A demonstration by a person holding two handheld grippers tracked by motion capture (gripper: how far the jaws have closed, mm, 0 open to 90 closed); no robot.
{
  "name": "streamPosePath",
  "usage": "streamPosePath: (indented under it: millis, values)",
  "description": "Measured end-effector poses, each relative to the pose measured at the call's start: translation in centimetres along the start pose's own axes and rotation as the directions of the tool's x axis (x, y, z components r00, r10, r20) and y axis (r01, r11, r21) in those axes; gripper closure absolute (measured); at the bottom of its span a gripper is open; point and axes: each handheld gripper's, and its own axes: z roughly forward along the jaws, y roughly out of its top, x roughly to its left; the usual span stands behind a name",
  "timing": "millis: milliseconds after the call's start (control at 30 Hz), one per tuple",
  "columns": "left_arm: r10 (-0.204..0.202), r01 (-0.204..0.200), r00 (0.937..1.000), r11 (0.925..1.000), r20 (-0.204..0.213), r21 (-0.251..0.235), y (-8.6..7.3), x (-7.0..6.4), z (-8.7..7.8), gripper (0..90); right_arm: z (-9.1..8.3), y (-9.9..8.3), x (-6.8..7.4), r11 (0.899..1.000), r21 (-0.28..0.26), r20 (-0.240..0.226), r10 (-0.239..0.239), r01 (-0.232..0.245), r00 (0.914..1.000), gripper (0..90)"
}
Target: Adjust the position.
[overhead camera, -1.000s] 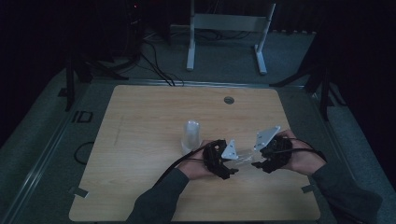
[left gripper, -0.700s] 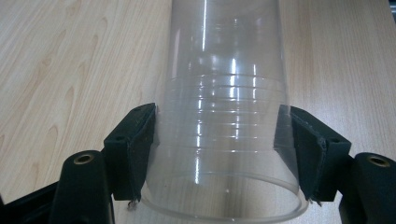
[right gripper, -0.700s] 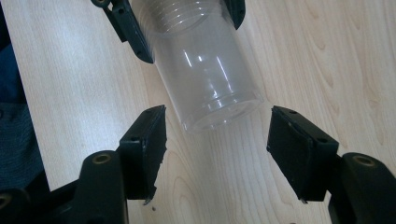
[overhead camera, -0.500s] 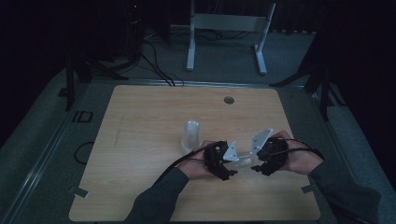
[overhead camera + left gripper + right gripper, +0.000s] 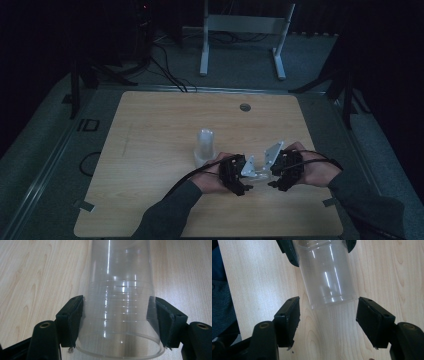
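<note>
So left gripper (image 5: 117,325) is clamped on a clear plastic cup (image 5: 120,302), pads on both sides of the wall just above the rim, which sits at the jaw roots. Cup's long axis runs straight out along the jaws, base pointing away from the left hand, held low over the wooden table (image 5: 150,150) near its front edge

Right gripper (image 5: 328,315) has its jaws spread apart, nothing between them. In the right gripper view the cup (image 5: 325,275) lies dead ahead, closed base end pointing at the gap, slightly tilted off the jaw line. Base is just short of the fingertips, not yet between them

In the high view the two grippers face each other, left (image 5: 235,172), right (image 5: 286,170). Second clear cup stack (image 5: 204,147) stands upright just behind the left hand, untouched

Judgement: right gripper is the free one and closest to the base end; a straight push along the cup axis puts the base between its pads
</note>
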Motion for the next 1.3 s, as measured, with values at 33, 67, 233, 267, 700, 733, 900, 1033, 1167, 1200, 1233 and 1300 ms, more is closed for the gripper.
streamPosePath:
  millis: [33,67,233,267,700,733,900,1033,1167,1200,1233,1300]
  values:
    - [0.001,-0.001,1.0,1.0,0.001,-0.001,0.0,0.0,0.0,30.8,0.1,0.1,0.0,1.0,0.003,0.0,-0.008,0.008,1.0,34.6]
    - [0.002,-0.002,1.0,1.0,0.002,-0.002,0.0,0.0,0.0,30.8,0.2,0.1,0.0,1.0,0.006,0.0,-0.01,0.01,0.9999,34.4]
    - [0.017,-0.017,0.9997,0.9999,0.016,-0.002,0.1,-0.2,-0.1,30.8,0.7,0.2,0.3,0.999,0.023,-0.001,-0.033,0.033,0.9994,33.7]
    - [0.012,-0.012,0.9997,0.9999,0.019,-0.008,0.1,-0.3,-0.1,30.8,0.8,0.2,0.3,0.999,0.019,-0.003,-0.032,0.032,0.9995,33.7]
    - [-0.123,0.135,0.989,0.9763,0.082,-0.169,0.4,-1.2,0.1,30.7,1.4,0.4,0.7,0.998,0.025,-0.015,-0.057,0.058,0.9982,34.0]
    - [-0.122,0.135,0.9891,0.9752,0.082,-0.176,0.4,-1.2,0.1,30.7,1.4,0.4,0.7,0.998,0.023,-0.015,-0.057,0.057,0.9983,34.4]
    - [-0.03,0.038,0.9971,0.9923,0.07,-0.118,0.4,-0.8,-0.5,29.9,1.5,0.4,0.8,0.997,0.023,-0.022,-0.067,0.067,0.9975,38.2]
    - [-0.182,0.203,0.9773,0.9493,0.108,-0.24,0.6,-2.0,0.3,29.2,1.4,0.3,0.9,0.998,0.016,-0.023,-0.055,0.055,0.9982,39.5]
    - [0.011,-0.004,0.9973,0.9953,0.072,-0.097,0.5,-0.6,-0.7,26.5,1.4,0.1,0.9,0.999,0.01,-0.027,-0.053,0.053,0.9982,41.0]
    - [0.014,-0.007,0.9975,0.9956,0.069,-0.094,0.5,-0.6,-0.8,25.3,1.4,0.1,0.9,0.999,0.007,-0.026,-0.049,0.049,0.9985,41.1]
    - [0.011,-0.004,0.9976,0.9952,0.068,-0.098,0.5,-0.5,-0.8,25.1,1.3,0.0,0.9,0.999,0.003,-0.026,-0.041,0.041,0.9988,41.1]
    - [0.004,0.003,0.9977,0.995,0.067,-0.1,0.5,-0.5,-0.8,23.6,1.3,0.0,0.9,0.999,-0.003,-0.025,-0.034,0.033,0.9991,41.2]
